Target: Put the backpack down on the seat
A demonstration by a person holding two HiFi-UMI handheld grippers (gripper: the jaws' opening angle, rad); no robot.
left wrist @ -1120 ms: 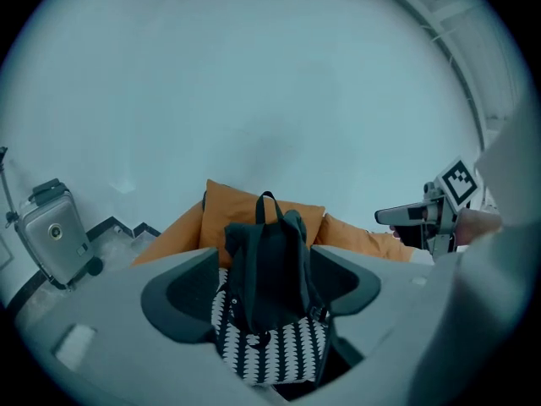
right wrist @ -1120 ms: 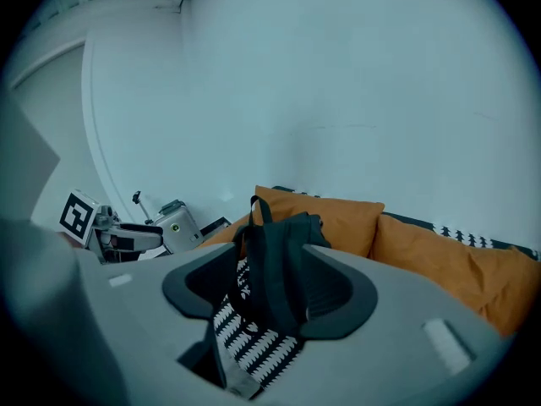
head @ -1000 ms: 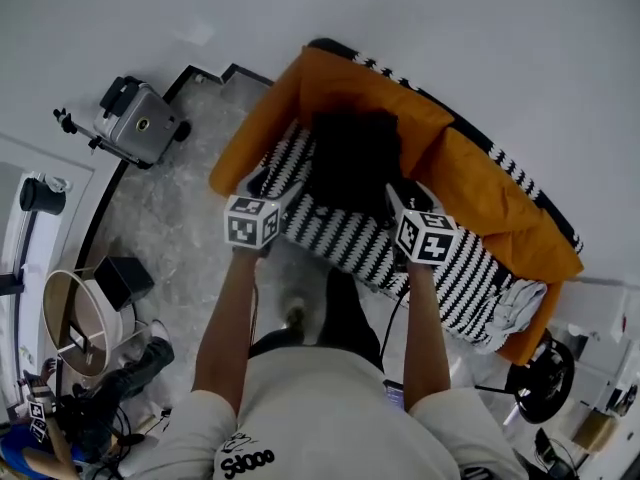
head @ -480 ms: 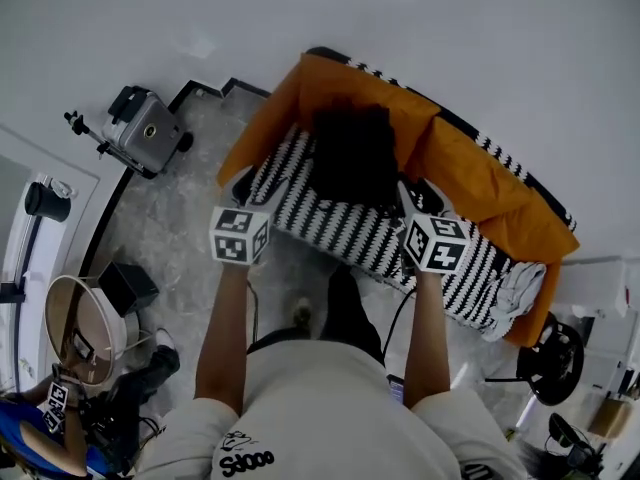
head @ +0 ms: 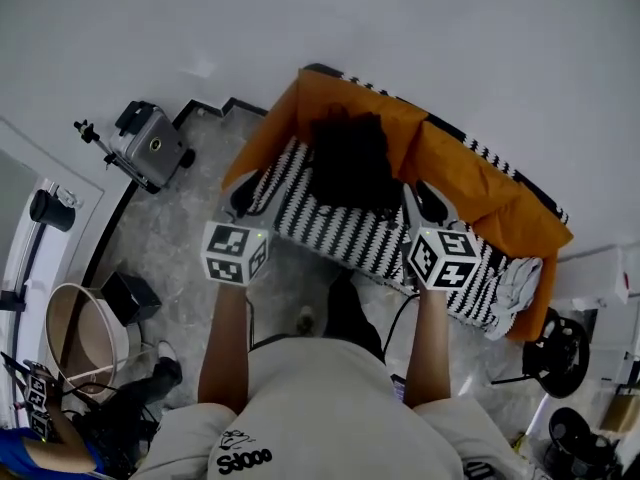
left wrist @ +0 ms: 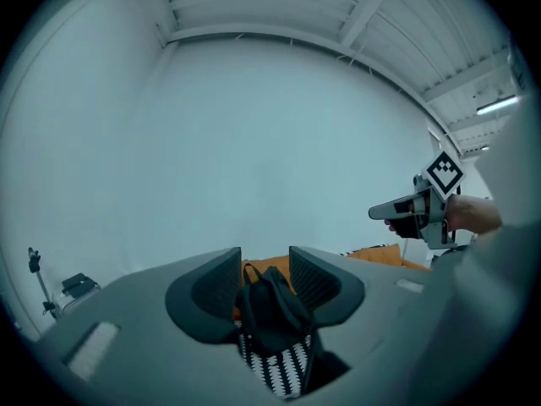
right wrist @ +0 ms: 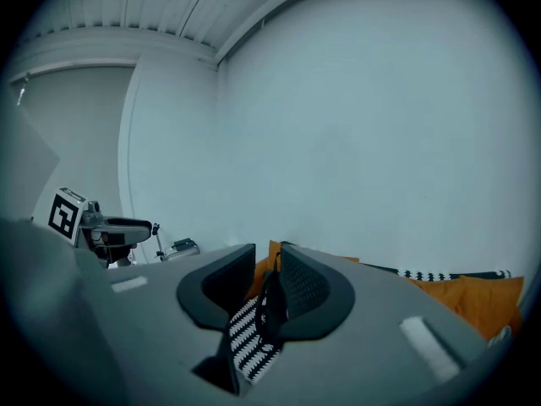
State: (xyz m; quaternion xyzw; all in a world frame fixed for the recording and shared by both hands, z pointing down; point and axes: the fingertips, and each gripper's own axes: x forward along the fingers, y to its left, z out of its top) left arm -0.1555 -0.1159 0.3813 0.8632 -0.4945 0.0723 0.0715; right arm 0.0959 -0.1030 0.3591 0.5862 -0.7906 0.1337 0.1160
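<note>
The black backpack [head: 350,163] stands on the sofa's black-and-white striped seat [head: 340,233], leaning against the orange back cushions [head: 470,183]. Both grippers hang in the air in front of the sofa, away from the bag. My left gripper [head: 245,190] is off the bag's left side and my right gripper [head: 420,198] off its right. The jaws of both have just been closing, and nothing is between them. In the left gripper view the backpack [left wrist: 269,311] shows far off through the gap of the left gripper [left wrist: 264,277]. The right gripper [right wrist: 266,282] keeps a narrower gap, again with the backpack [right wrist: 269,307] behind it.
A grey cloth [head: 515,288] lies at the sofa's right end. A grey case [head: 150,146] stands on the floor at the left, with a black box [head: 130,293] and a round basket [head: 85,333] nearer. A chair base [head: 555,343] is at the right.
Both grippers have drawn back from the sofa toward the person and risen. Their jaws have narrowed. The backpack stays on the seat.
</note>
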